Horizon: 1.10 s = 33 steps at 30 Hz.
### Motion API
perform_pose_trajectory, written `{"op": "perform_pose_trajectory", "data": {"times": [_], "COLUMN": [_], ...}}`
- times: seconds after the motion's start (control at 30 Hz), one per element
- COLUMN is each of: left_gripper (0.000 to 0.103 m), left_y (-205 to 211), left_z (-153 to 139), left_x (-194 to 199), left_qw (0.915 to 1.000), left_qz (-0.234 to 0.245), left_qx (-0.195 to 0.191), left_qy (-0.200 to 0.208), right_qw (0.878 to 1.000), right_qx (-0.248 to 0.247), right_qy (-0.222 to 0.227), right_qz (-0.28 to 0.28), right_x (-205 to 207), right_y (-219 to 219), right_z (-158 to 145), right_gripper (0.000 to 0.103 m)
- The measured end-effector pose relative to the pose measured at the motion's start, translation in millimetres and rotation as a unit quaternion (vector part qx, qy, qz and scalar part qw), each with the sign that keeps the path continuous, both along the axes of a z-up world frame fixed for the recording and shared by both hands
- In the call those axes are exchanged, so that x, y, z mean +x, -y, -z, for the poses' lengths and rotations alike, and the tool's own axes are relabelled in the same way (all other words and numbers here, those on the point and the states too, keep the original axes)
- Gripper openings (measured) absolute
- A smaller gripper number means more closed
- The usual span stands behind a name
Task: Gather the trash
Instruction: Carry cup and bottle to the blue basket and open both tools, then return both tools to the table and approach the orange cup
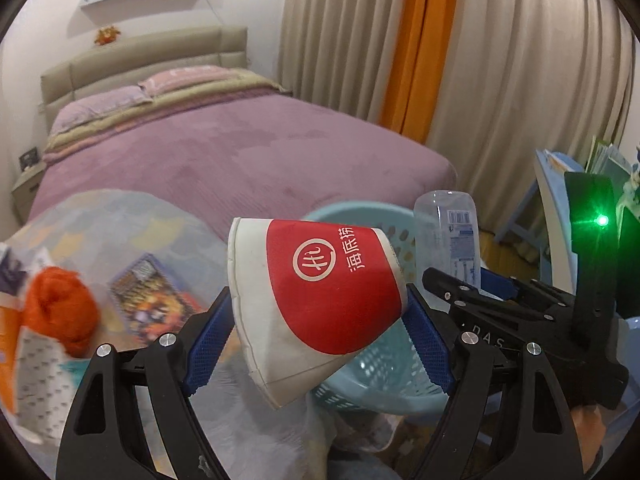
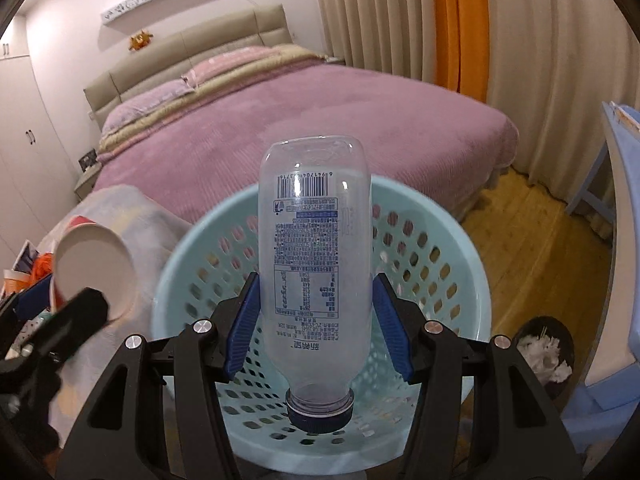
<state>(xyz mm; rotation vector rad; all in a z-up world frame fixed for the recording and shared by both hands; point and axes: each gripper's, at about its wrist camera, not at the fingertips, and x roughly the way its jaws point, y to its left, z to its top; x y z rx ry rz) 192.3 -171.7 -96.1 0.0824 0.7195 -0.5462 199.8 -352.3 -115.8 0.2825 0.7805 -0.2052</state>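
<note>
My left gripper (image 1: 318,330) is shut on a red and white paper cup (image 1: 320,300), held tilted with its base to the left, just left of a light blue perforated basket (image 1: 384,364). My right gripper (image 2: 318,326) is shut on a clear plastic bottle (image 2: 314,248) with a dark blue cap, held cap towards me right above the basket (image 2: 436,264). The bottle (image 1: 452,236) and right gripper also show at the right of the left wrist view. The cup (image 2: 94,268) shows at the left of the right wrist view.
A bed with a purple cover (image 1: 224,148) lies behind. Orange yarn (image 1: 60,312), a booklet (image 1: 156,292) and packets lie on a patterned cloth at left. A blue chair (image 2: 624,240) stands at right. A dark bin with white paper (image 2: 544,352) sits on the wooden floor.
</note>
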Motion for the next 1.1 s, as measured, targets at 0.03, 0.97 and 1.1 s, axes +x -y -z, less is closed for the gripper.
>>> {"op": "perform_pose_trajectory", "data": {"times": [0.03,0.97,1.1], "left_gripper": [0.08,0.09,0.09], "left_y": [1,-58,-83], "left_z": [3,-25,-37], "left_x": [-1,-35,-42], "left_qw": [1.0,0.9991,0.9977], "left_qz": [0.002,-0.022,-0.045], "left_qx": [0.002,-0.031,-0.037], "left_qy": [-0.004,0.018,0.035], "right_qw": [1.0,0.999,0.999], "right_qx": [0.005,0.035,0.03], "right_qy": [-0.007,-0.025,-0.007], "right_qz": [0.002,-0.026,-0.043], "right_x": [1,-2,-9], "right_y": [2,-3,-21], "right_z": [5,1,-13], "right_gripper": [0.053,0.062,0.062]}}
